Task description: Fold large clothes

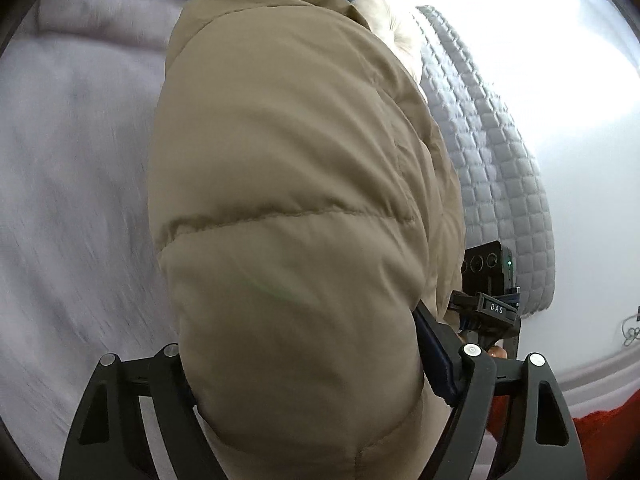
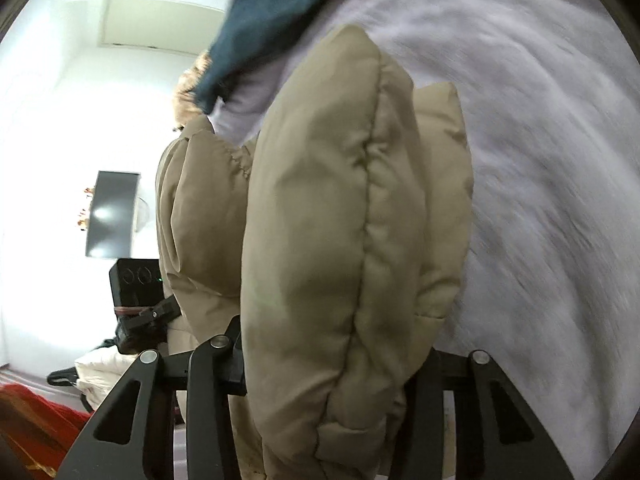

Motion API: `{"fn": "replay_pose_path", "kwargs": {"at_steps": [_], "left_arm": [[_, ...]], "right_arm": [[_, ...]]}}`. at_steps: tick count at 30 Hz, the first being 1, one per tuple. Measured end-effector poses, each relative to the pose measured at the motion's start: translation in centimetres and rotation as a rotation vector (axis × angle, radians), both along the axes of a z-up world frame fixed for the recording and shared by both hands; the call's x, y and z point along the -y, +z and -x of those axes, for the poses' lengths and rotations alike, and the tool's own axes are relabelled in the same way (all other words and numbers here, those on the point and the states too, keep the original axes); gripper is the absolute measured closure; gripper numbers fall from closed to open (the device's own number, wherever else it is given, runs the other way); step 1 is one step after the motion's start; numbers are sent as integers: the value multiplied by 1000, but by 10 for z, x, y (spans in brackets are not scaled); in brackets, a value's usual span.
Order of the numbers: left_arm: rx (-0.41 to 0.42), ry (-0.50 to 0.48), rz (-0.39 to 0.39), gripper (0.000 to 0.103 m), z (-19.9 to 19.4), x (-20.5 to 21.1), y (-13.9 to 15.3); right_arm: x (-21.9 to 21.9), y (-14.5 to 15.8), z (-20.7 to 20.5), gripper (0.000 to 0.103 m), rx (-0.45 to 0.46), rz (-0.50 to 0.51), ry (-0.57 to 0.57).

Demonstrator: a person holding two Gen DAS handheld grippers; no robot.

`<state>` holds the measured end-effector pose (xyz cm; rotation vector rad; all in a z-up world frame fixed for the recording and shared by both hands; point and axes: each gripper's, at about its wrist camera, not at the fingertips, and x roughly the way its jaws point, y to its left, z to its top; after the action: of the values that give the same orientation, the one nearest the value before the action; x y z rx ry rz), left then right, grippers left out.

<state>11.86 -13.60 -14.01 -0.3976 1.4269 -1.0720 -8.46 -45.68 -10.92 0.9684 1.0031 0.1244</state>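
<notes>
Pale lilac bedding (image 1: 72, 184) lies under everything. Nearest, the left gripper (image 1: 304, 392) and right gripper (image 2: 328, 380) each clamp a thick fold of the puffy tan quilted jacket (image 1: 288, 168), lifted off the bed. Slick, bulky padding could squirt from either grip. Farther off, a teal cloth (image 2: 276, 28) might snag.

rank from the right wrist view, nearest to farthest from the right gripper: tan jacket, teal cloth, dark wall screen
1. tan jacket: between the right gripper fingers, centre.
2. teal cloth: up top, on the bed beyond the jacket.
3. dark wall screen: far left, on the wall across the room.
</notes>
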Motion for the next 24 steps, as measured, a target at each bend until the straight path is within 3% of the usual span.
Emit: {"fn": "replay_pose_path", "kwargs": {"at_steps": [7,12,15,20,24], "left_arm": [[111,50,-24,20,-77,-2,9],[114,74,-70,20,-126,-1,-21],[58,94,-79,13,-146,-4,-56],[1,122,-55,5,-143,1,-86],[91,144,-129,5,-126,-8,-73]], "right_arm": [[-6,-6,-86,57,45,3,19],[-8,-23,-133,56,12,63,51],[-6,-40,-149,52,-11,76,53],[-1,-60,-148,32,-56,85,26],[-2,-48,-146,32,-87,126,-17]]}}
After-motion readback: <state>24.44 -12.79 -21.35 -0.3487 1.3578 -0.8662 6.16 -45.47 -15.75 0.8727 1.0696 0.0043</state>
